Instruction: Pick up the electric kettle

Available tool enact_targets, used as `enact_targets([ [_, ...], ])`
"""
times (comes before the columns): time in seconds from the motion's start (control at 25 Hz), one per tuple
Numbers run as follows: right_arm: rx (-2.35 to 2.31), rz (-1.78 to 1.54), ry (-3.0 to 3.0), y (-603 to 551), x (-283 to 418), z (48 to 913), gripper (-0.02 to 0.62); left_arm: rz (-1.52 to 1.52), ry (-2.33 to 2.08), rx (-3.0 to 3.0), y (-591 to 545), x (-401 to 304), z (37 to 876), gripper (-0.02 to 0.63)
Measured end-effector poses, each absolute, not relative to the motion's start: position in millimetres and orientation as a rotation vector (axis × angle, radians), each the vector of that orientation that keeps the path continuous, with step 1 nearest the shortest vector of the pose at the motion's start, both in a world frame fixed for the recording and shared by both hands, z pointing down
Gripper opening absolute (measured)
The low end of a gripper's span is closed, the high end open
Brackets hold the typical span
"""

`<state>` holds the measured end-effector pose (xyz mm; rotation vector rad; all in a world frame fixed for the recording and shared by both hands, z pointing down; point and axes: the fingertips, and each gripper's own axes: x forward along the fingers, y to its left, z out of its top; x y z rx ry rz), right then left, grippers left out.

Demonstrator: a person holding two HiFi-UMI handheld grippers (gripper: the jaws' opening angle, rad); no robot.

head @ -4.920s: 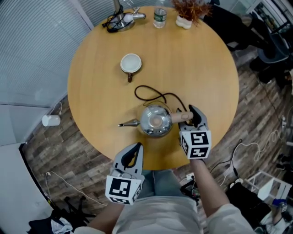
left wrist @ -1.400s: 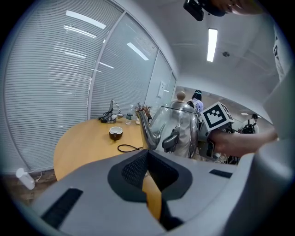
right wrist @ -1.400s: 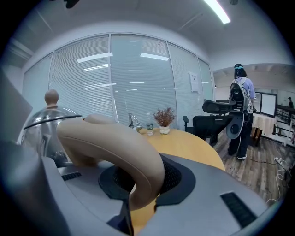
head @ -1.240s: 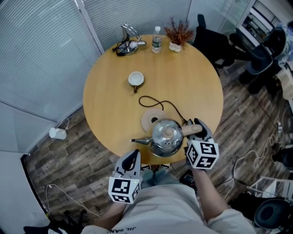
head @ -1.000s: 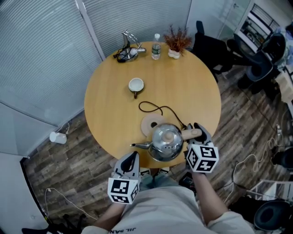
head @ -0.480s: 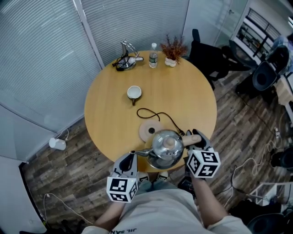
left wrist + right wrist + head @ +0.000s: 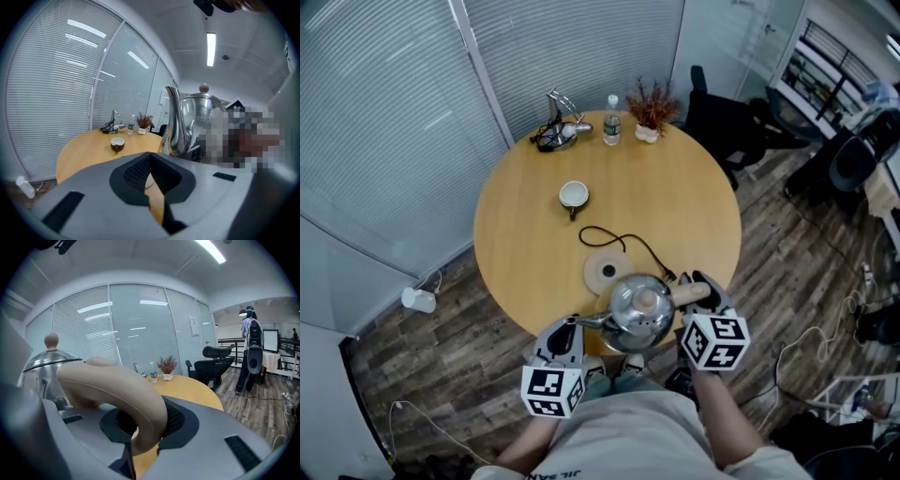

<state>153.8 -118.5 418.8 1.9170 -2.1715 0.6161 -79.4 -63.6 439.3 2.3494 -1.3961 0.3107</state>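
While you are holding both grippers low in front of your body, your right gripper [image 7: 697, 284] is clamping its jaws on the beige handle [image 7: 117, 394] of the electric kettle [image 7: 639, 311]. The kettle is hanging over the near edge of the table [image 7: 525, 216], off its round base [image 7: 602, 272]. Your left gripper [image 7: 563, 335] is sitting closed and empty beside the spout [image 7: 174, 117]. Only the head view is showing the base, and only the right gripper view is showing the grip.

The kettle [image 7: 637, 317] is mirror-bright polished metal; its handle [image 7: 110, 385], clamped in the right tongs [image 7: 696, 283], is smooth matt beige plastic. Beyond those tongs, the bench [image 7: 684, 202] is smooth pale wood.
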Motion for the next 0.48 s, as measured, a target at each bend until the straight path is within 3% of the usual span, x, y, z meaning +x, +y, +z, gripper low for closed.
enact_targets([
  [0.48,1.926,0.615,-2.185,-111.9,156.1,412.7,0.106,0.309,-1.406,2.346,-55.8,-78.5,436.6,0.003],
])
